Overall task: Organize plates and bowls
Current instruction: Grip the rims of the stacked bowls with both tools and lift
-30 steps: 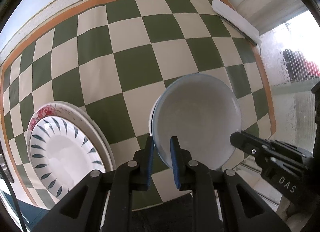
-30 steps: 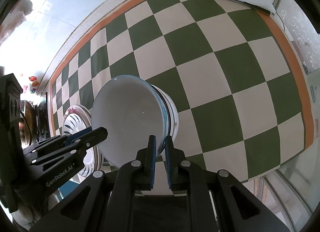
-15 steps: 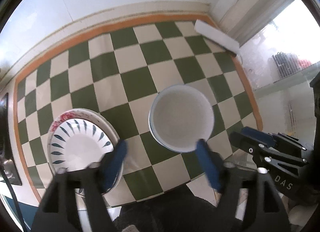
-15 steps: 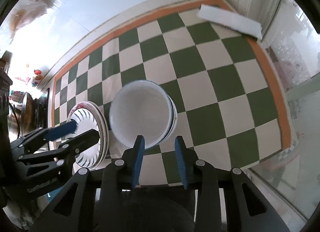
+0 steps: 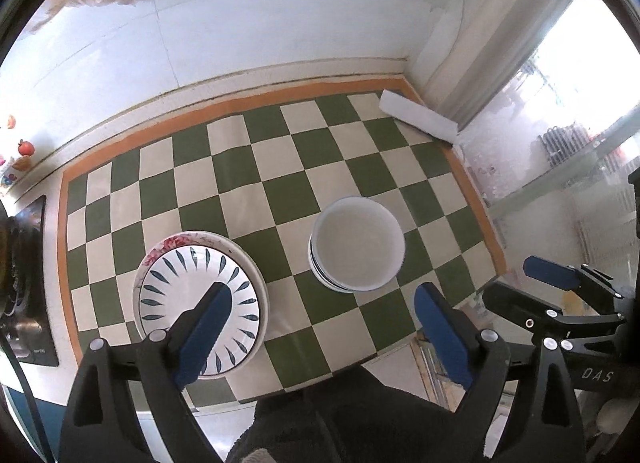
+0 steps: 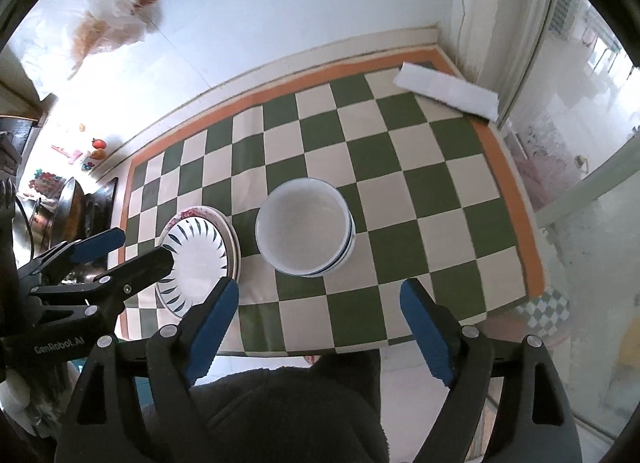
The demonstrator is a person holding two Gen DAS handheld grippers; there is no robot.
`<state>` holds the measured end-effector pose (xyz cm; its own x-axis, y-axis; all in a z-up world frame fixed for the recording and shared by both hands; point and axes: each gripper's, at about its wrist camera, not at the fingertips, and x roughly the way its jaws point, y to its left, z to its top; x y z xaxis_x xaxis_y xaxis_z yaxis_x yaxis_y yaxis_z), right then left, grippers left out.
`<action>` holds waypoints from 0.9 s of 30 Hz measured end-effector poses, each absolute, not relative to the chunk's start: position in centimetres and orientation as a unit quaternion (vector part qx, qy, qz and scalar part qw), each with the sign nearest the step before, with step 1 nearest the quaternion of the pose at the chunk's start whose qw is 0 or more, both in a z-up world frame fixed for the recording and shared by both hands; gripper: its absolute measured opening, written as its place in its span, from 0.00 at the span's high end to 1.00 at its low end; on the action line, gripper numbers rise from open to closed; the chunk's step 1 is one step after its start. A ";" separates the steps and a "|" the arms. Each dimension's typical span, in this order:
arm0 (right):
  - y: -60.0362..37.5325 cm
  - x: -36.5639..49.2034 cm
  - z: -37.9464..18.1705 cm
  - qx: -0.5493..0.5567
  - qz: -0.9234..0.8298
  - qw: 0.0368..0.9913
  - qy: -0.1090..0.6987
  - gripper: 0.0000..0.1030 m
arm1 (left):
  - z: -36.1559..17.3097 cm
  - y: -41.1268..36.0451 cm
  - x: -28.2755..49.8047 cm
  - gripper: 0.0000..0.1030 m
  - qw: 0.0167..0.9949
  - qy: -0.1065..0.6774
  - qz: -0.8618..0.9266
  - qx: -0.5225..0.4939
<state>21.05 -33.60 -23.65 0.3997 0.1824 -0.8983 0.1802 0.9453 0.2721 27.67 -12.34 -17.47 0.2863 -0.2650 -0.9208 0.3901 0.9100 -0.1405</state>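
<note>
A green-and-cream checkered surface with an orange border fills both views from above, seen along each tool's two fingers. Two stacks of crockery stand on it side by side, near each other but not touching. The bowl stack is a nest of white bowls with dark blue rims, upright and open side up. The plate stack has a white plate with dark leaf-shaped dashes on top, over a larger plate with a red flower pattern at its edge. The left tool is above the surface with its blue-padded jaws spread wide and nothing between them; they have just been opening. In its view the bowls lie ahead, slightly toward its right finger, and the plates lie under its left finger. The right tool also hangs clear, its jaws wide apart and empty, and they too have just been opening. In its view the bowl stack lies straight ahead between the fingers, and the plate stack lies ahead to the left, partly behind the other tool. Both stacks are round, so neither has a long axis to line up with. The right tool looks better centred on the bowls, the left tool closer to the plates. A folded white cloth lies at the far right corner, well apart.
</note>
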 end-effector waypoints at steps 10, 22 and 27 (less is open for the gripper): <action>-33.8 19.7 -21.6 0.198 0.010 0.826 0.528 0.14 | -15.9 -12.4 27.1 0.09 0.800 0.554 -0.226 0.040; -37.6 24.8 -32.4 0.308 0.013 0.774 0.553 0.14 | -26.1 -14.1 34.4 0.09 0.691 0.674 -0.251 -0.075; -39.0 26.7 -38.9 0.373 0.025 0.728 0.575 0.14 | -30.3 -15.4 37.2 0.09 0.643 0.714 -0.253 -0.114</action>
<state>26.72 -38.96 -38.91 0.3384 0.4650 -0.8181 0.3915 0.7209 0.5718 37.18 -15.40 -30.34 -0.1476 -0.4877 -0.8605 0.1620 0.8463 -0.5074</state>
